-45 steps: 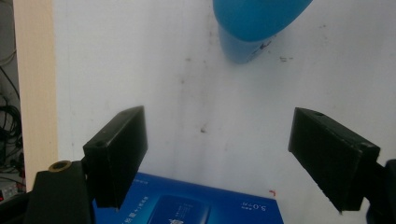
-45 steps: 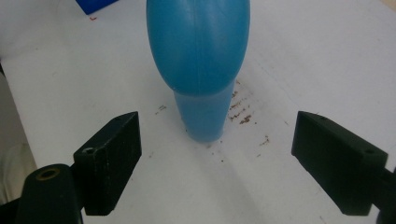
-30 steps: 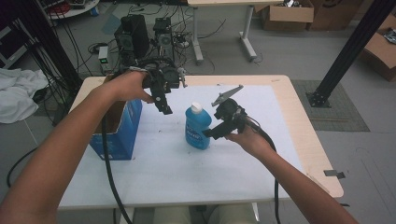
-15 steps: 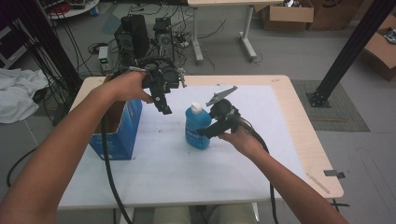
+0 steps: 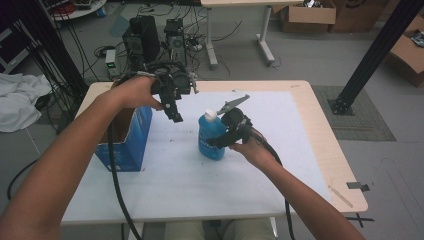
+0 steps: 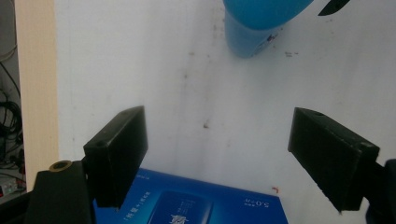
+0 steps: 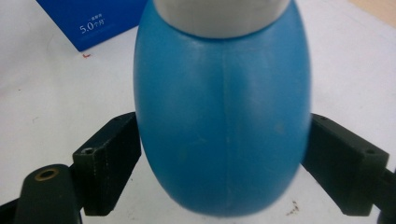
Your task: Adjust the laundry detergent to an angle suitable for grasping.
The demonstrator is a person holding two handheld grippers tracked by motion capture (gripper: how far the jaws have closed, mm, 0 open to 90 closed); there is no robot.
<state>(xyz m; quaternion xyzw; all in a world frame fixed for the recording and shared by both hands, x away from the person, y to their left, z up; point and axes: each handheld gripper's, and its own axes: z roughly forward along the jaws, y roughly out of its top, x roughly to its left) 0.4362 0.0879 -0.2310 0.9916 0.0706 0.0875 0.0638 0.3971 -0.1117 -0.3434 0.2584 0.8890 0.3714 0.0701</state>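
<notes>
Two jaws of right gripper (image 7: 219,163) flanking blue bottle (image 7: 222,112)

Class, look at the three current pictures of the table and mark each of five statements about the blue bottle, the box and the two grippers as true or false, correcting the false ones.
1. The blue plastic bottle with a white cap stands upright on the white tabletop. True.
2. The right gripper has the bottle between its jaws. True.
3. The left gripper is shut on the dark blue cardboard box. False: its jaws stand wide open with nothing between them, above the table.
4. The box lies on the floor. False: it stands on the table, near its left edge.
5. The bottle's cap is off. False: it is on.
</notes>
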